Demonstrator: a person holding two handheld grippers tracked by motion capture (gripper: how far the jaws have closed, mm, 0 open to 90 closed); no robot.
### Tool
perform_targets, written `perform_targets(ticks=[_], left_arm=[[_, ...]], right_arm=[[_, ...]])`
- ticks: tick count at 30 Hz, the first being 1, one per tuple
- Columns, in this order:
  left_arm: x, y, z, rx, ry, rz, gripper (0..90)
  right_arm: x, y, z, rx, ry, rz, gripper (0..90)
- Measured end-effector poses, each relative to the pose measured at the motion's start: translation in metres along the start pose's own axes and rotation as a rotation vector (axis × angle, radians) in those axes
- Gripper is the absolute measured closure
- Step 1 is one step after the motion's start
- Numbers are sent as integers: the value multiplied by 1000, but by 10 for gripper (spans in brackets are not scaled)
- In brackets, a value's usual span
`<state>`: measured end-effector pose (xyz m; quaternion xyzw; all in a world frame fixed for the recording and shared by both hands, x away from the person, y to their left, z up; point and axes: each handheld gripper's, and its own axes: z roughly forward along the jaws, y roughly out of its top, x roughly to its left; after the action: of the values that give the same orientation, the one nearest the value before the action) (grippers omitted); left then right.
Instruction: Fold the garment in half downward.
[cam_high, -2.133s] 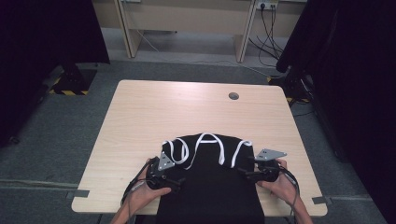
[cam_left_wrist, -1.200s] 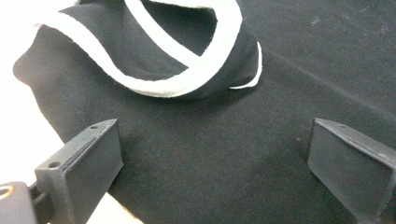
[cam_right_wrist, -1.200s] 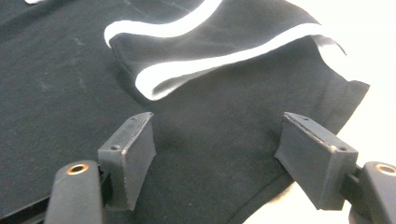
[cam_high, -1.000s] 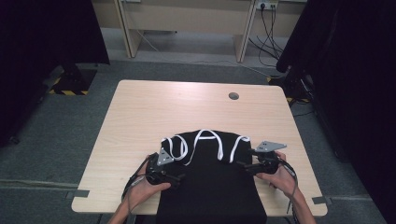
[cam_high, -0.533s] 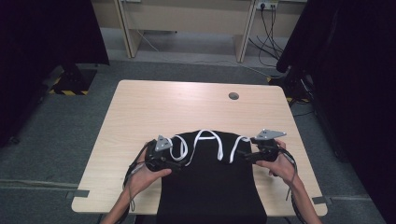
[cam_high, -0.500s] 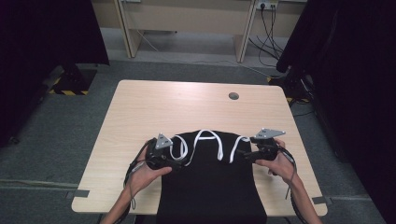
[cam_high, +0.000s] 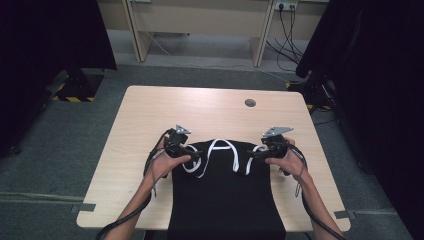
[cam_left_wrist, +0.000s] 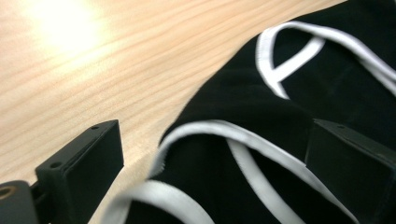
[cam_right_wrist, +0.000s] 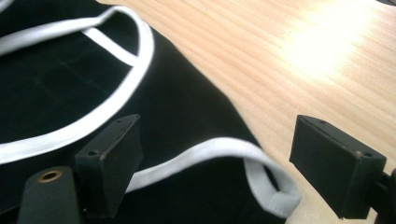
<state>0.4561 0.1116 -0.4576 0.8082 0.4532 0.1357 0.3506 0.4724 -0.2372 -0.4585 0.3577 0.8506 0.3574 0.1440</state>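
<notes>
Since the jaws of both grippers stand wide with nothing clamped, the risks sit in the next grab.

Risk, trim: the white trim (cam_right_wrist: 205, 154) curls up in a loose loop by the right gripper (cam_right_wrist: 215, 154); closing there may catch the loop alone and leave the cloth behind, I judge.
Risk, layers: the black top (cam_high: 222, 192) lies in folds near its upper corners, so a bite could take one layer and drag it skewed.
Risk, table: a low approach may scrape a jaw on the table (cam_high: 210, 107) and push the cloth into a bunch.
Risk, overhang: the lower part of the top hangs over the near table edge, so a one-sided pull may slide it off.
Top: flat on the near half of the table, its white straps toward the far side.
Left gripper (cam_left_wrist: 210, 144): jaws wide; the top's left corner and trim lie between them, not pressed.
Right gripper: jaws wide, having just been opening; the top's right corner and trim loop lie between them, untouched by the pads.
High view: left gripper (cam_high: 192, 154) and right gripper (cam_high: 253, 154) flank the straps.
</notes>
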Motion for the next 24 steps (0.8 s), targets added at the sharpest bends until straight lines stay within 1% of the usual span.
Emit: perform_targets(ticks=[2,4,5,6,7,8,9,10,12,15,16,18,19,21,24], left_arm=[[2,0,5,20,5,1,30],[5,0,10,39,19,14,32],[7,-1,12,54,18,20,42],[9,-2,15,65,12,17,56],[10,-4,16,52,13,30,63],[11,-5,16,47,17,40,69],[11,-5,14,47,13,44,89],[11,-5,13,45,1,54,142],[10,-6,10,34,-12,65,254],[8,-8,8,12,-45,75,448],[7,-9,8,4,-65,72,537],[5,-11,7,-14,-87,68,656],[4,-12,7,-17,-91,68,695],[3,-12,6,-18,-91,80,739],[1,-12,3,-29,-87,96,767]], right_arm=[[-2,1,4,9,1,6,175],[-2,0,8,24,4,3,179],[-3,-1,9,35,4,-2,186],[-3,-3,11,48,2,-6,190],[-4,-5,13,47,4,2,192],[-5,-7,13,38,16,24,205],[-6,-8,13,25,23,24,210],[-5,-9,13,16,24,26,231],[-4,-11,13,-4,31,0,321],[0,-8,11,7,54,-26,506],[1,-7,11,10,62,-28,565],[3,-8,11,3,78,-28,681],[3,-8,11,1,89,-25,722],[3,-8,11,3,105,-18,781],[3,-7,9,-9,102,-22,808]])
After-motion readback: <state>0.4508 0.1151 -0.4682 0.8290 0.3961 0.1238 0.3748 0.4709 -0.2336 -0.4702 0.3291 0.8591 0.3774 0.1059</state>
